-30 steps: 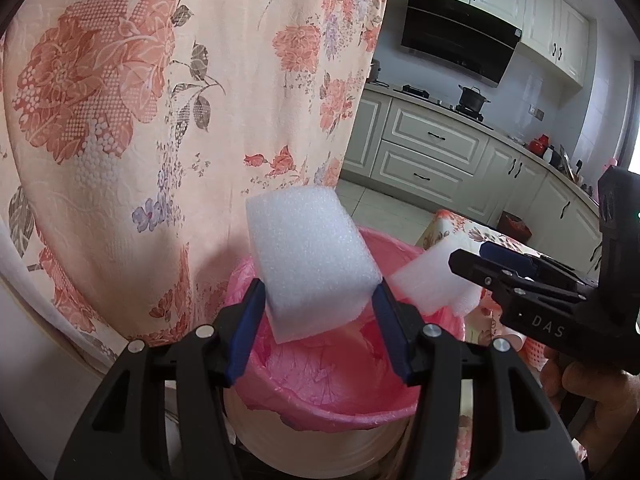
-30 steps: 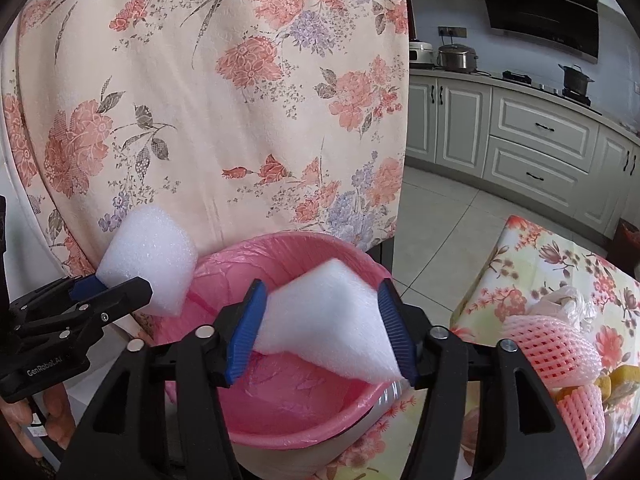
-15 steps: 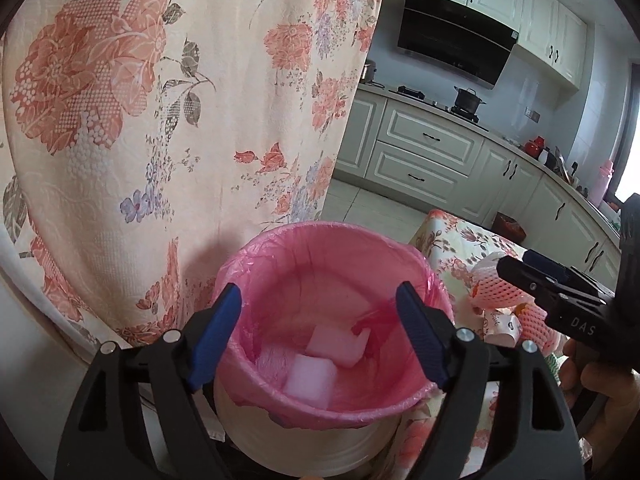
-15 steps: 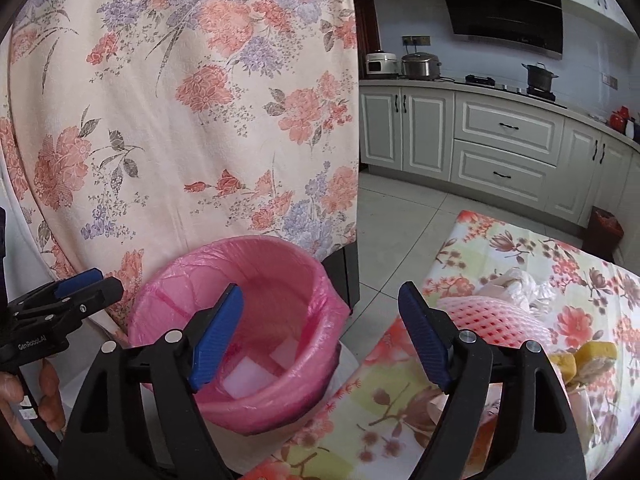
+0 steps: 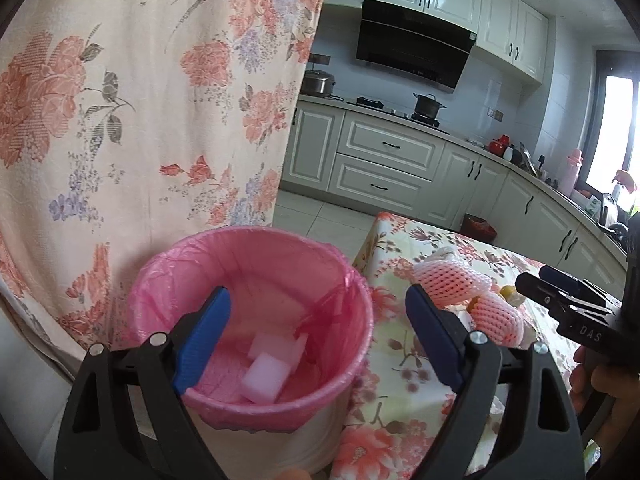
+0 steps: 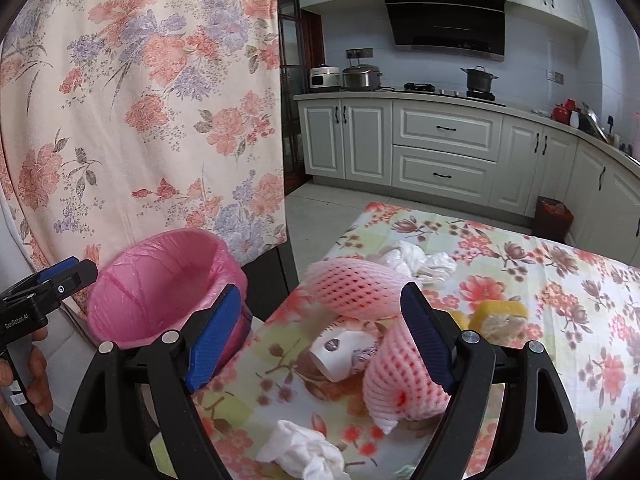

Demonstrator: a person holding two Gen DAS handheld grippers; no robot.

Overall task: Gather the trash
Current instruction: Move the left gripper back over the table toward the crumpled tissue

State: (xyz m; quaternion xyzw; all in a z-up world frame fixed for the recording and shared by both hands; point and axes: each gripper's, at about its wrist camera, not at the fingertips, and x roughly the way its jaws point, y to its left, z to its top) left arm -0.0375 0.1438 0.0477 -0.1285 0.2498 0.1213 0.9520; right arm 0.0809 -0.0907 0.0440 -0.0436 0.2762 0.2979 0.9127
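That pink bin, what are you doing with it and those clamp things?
A person with a gripper in each hand is clearing trash off the flowery table. White foam blocks lie in the pink bin. The left gripper and right gripper have just been opening and hold nothing. Pink foam nets, a paper cup and tissues remain.

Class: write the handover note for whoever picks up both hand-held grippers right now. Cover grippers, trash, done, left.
Left hand-held gripper: open, empty, jaws just opening, over the bin.
Right hand-held gripper: open, empty, jaws just opening, over the table.
Done: two foam blocks lie in the bin.
Left on the table: two pink net sleeves, paper cup, tissues, yellow sponge.
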